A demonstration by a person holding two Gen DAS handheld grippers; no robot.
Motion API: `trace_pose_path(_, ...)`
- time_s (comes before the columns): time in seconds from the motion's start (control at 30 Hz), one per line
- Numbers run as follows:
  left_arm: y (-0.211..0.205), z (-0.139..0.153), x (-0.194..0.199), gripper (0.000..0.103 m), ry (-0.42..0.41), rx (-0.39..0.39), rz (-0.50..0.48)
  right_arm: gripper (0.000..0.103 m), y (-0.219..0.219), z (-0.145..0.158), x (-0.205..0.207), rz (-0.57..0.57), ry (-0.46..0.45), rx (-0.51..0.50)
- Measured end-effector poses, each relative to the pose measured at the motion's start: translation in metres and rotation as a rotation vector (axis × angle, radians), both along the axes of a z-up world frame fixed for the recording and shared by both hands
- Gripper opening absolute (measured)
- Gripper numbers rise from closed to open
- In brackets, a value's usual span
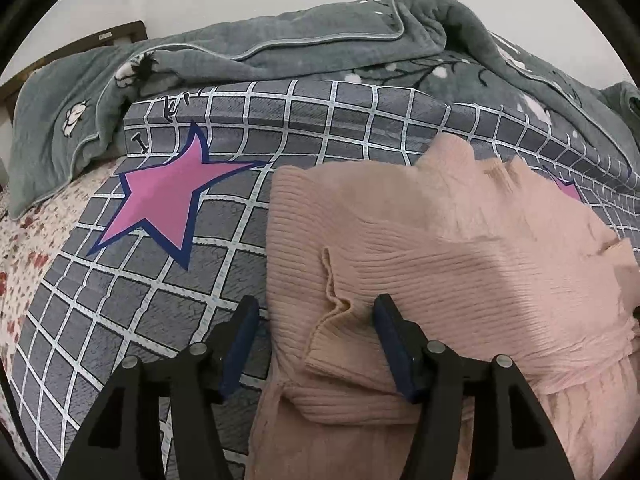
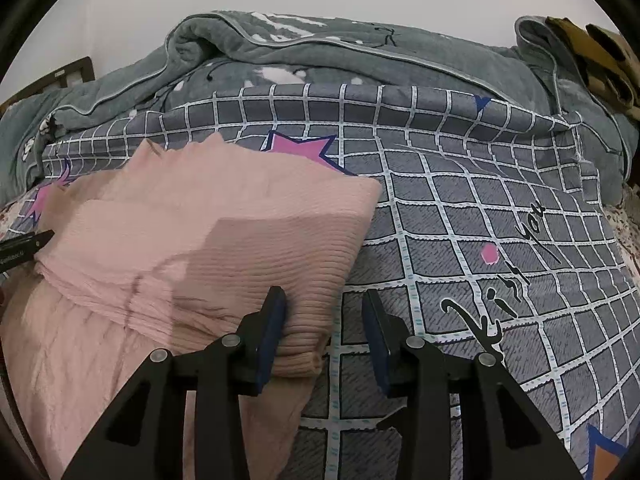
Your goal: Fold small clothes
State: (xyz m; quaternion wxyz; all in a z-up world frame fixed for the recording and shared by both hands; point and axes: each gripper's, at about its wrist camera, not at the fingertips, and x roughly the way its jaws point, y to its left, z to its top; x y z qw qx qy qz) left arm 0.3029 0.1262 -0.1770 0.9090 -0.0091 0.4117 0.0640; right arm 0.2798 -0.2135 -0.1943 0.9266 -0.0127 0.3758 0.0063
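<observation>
Pink ribbed knit, the small garment point(image 1: 440, 248) lay partly folded on the checked bed cover point(image 1: 160, 312), an upper layer doubled over the lower part. Both left tongs point(image 1: 314, 340) and right tongs point(image 2: 324, 328) stood apart, gripping nothing, at its near corners. Judging by this, one fold was done; next, each would need to pinch a corner.

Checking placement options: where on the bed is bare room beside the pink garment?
Free: checked sheet right of the pink garment, up to the grey blanket; also left of it around the pink star. Crowded: the blanket heaped along the back.
</observation>
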Motion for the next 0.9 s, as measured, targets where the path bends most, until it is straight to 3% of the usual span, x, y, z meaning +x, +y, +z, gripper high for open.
trace_pose_path(0.4, 0.0034, -0.0012, 0.0008, 0.060, 0.004, -0.025, 0.016, 0.041, 0.0032, 0.0010, -0.0016, -0.013, -0.007, -0.025)
trace_pose_path(0.7, 0.0033, -0.0010, 0.0021, 0.061, 0.003, -0.001, 0.016, 0.043, 0.0000, 0.0005, -0.0008, -0.011, -0.003, -0.005)
trace_pose_path(0.9, 0.0089, -0.0021, 0.0034, 0.065, 0.006, -0.038, 0.026, 0.044, 0.0000, 0.0003, -0.0006, -0.011, -0.003, -0.006)
